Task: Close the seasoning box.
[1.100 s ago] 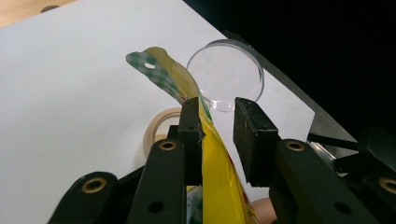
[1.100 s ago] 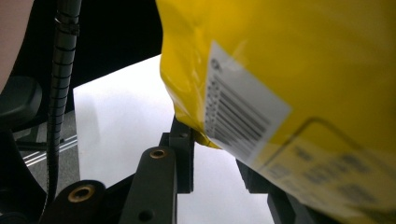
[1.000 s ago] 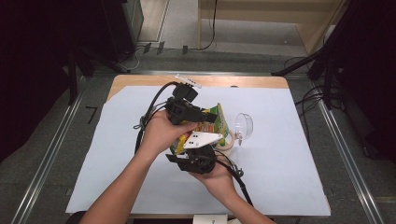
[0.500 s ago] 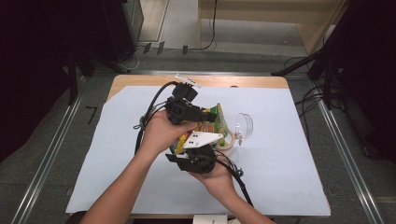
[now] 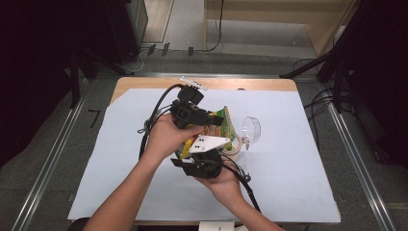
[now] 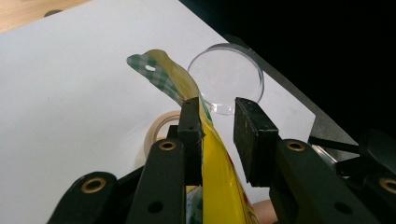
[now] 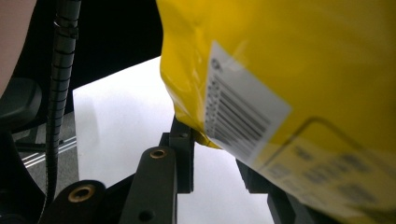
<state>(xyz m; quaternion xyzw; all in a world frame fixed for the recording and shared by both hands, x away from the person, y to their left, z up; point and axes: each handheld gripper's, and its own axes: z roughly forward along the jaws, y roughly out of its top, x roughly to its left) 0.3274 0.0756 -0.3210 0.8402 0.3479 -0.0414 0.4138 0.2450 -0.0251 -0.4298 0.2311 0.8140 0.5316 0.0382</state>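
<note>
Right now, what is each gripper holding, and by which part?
Both hold the yellow snack bag: the left gripper near its green-checked top edge, the right gripper at a lower corner.

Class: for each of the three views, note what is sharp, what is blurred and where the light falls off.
High view: white sheet evenly lit, surroundings dark. Left gripper view: yellow packet and clear disc sharp, black backdrop. Right gripper view: packet's barcode label blurred, too close.

The bag (image 6: 212,154) is yellow, with a green-and-white checked top edge and a white barcode label. Both tongs, left (image 6: 218,128) and right (image 7: 212,158), are black. The tape roll (image 6: 156,130) is cream, the round lid (image 6: 227,77) clear, and the counter (image 5: 298,159) is covered in white.
</note>
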